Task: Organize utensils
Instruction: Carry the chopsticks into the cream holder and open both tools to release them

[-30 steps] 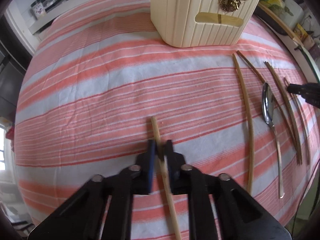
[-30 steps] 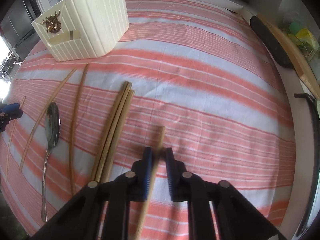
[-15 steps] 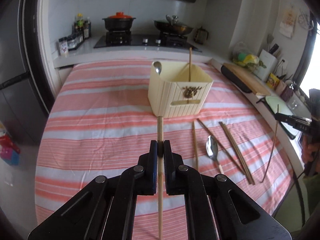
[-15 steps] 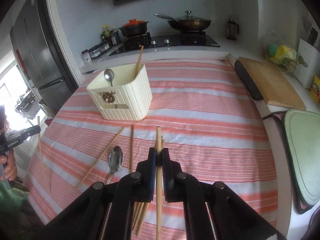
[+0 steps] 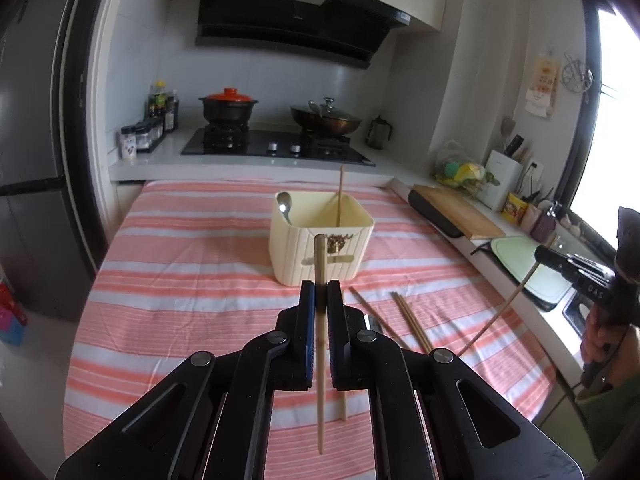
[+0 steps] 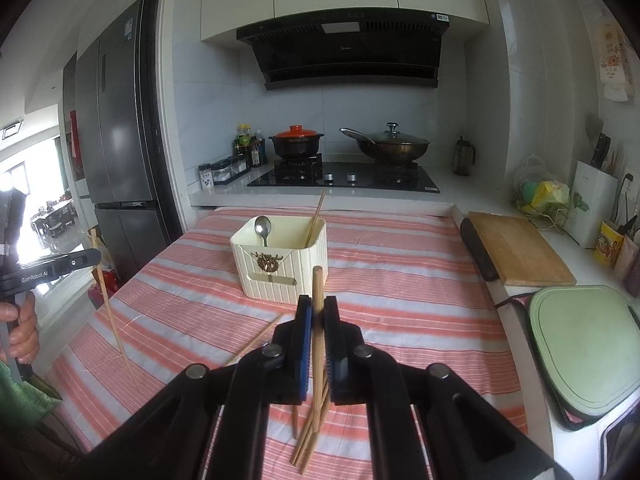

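Observation:
My left gripper is shut on a wooden chopstick and holds it in the air above the striped tablecloth. My right gripper is shut on another chopstick, also off the table. Ahead of both stands the cream utensil holder with a spoon and one chopstick in it. Loose chopsticks lie on the cloth to its right, and a spoon is mostly hidden behind my fingers. In the right wrist view the holder is just beyond my fingertips and the left gripper shows at the far left.
A wooden cutting board and a green mat lie on the counter right of the table. Beyond the table is a stove with two pots. A fridge stands at the left. A person's hand grips the left handle.
Both grippers have risen from the tablecloth, each carrying a chopstick, and have tilted up so the holder and kitchen are in view.

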`<action>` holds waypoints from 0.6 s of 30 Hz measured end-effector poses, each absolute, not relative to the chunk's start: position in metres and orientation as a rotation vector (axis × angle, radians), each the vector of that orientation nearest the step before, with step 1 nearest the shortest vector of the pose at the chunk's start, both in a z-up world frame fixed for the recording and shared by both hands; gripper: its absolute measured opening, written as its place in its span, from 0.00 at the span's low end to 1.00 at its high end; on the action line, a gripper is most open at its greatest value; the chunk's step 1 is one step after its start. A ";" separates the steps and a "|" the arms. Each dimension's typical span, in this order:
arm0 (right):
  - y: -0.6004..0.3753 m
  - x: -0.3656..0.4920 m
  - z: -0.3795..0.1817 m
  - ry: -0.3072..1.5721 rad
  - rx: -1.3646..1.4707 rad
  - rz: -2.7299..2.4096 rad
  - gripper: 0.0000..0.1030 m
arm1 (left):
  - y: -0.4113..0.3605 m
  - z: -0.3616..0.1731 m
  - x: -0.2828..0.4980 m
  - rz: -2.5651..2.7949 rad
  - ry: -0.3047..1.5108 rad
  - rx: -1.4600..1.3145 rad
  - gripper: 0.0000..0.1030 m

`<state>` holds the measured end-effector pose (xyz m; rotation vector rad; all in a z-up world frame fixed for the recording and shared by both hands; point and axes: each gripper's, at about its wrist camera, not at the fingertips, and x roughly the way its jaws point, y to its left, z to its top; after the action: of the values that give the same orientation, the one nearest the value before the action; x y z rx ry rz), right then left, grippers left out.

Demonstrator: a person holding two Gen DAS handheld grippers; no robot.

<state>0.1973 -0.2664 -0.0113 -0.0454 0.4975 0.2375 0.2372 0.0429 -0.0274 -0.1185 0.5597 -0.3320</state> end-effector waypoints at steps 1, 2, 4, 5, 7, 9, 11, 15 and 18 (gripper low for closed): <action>-0.264 0.198 -0.011 0.497 -0.051 0.245 0.06 | 0.042 -0.029 0.238 -0.330 0.559 -0.117 0.04; -0.262 0.199 -0.011 0.501 -0.057 0.250 0.06 | 0.042 -0.031 0.240 -0.329 0.567 -0.117 0.04; -0.258 0.204 -0.013 0.512 -0.066 0.257 0.06 | 0.039 -0.038 0.245 -0.333 0.592 -0.118 0.04; -0.256 0.206 -0.014 0.520 -0.068 0.260 0.06 | 0.039 -0.041 0.249 -0.335 0.604 -0.118 0.04; -0.254 0.216 -0.015 0.539 -0.062 0.267 0.06 | 0.038 -0.041 0.257 -0.337 0.611 -0.121 0.04; -0.253 0.229 -0.014 0.554 -0.050 0.277 0.06 | 0.038 -0.034 0.267 -0.344 0.604 -0.129 0.04; -0.251 0.243 -0.008 0.558 -0.044 0.290 0.06 | 0.038 -0.021 0.280 -0.351 0.585 -0.135 0.04; -0.241 0.277 0.024 0.503 -0.046 0.302 0.06 | 0.038 0.022 0.309 -0.341 0.500 -0.137 0.04; -0.230 0.305 0.057 0.421 -0.064 0.310 0.06 | 0.034 0.058 0.334 -0.321 0.403 -0.138 0.04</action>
<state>0.3050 -0.2297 0.0568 -0.0643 0.4211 0.3102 0.3343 0.0344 0.0581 -0.1379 0.4028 -0.3210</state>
